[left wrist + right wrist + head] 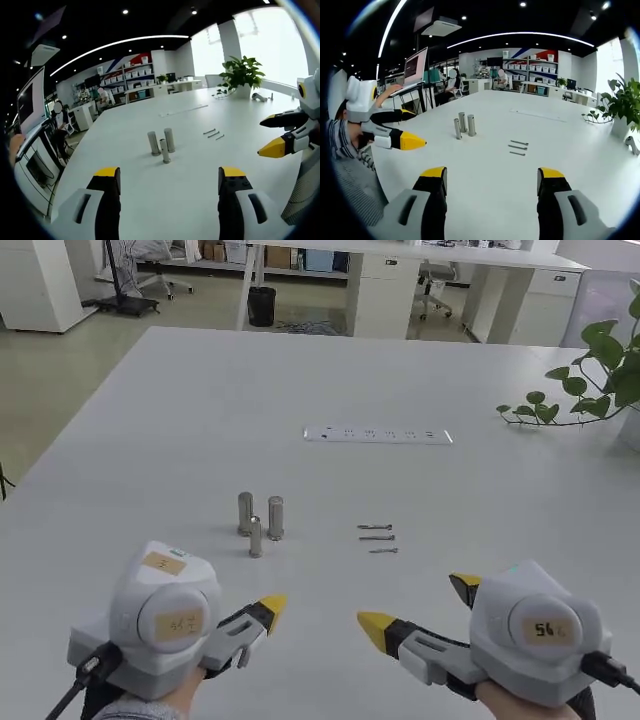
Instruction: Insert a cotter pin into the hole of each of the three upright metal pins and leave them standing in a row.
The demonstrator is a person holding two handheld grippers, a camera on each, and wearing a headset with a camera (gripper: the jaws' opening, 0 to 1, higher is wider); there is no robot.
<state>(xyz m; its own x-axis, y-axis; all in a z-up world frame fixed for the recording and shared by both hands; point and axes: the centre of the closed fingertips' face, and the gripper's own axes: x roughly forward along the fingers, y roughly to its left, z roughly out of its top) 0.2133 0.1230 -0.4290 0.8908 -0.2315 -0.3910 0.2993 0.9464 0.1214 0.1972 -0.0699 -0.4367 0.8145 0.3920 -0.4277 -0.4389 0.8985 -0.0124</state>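
Three upright metal pins [258, 520] stand close together in a small cluster on the white table; they also show in the left gripper view [162, 144] and the right gripper view [463, 125]. Three small cotter pins [377, 538] lie flat in a short column to their right [213, 133] [518, 147]. My left gripper [262, 615] [170, 175] hovers open near the front edge, below and left of the pins. On the other side, my right gripper [418, 607] [492, 173] is open too, below the cotter pins. Neither holds anything.
A white power strip [378, 435] lies across the table beyond the pins. A potted plant [590, 380] stands at the right edge. Bare tabletop [200, 420] surrounds the parts. Desks and chairs stand on the floor beyond the table.
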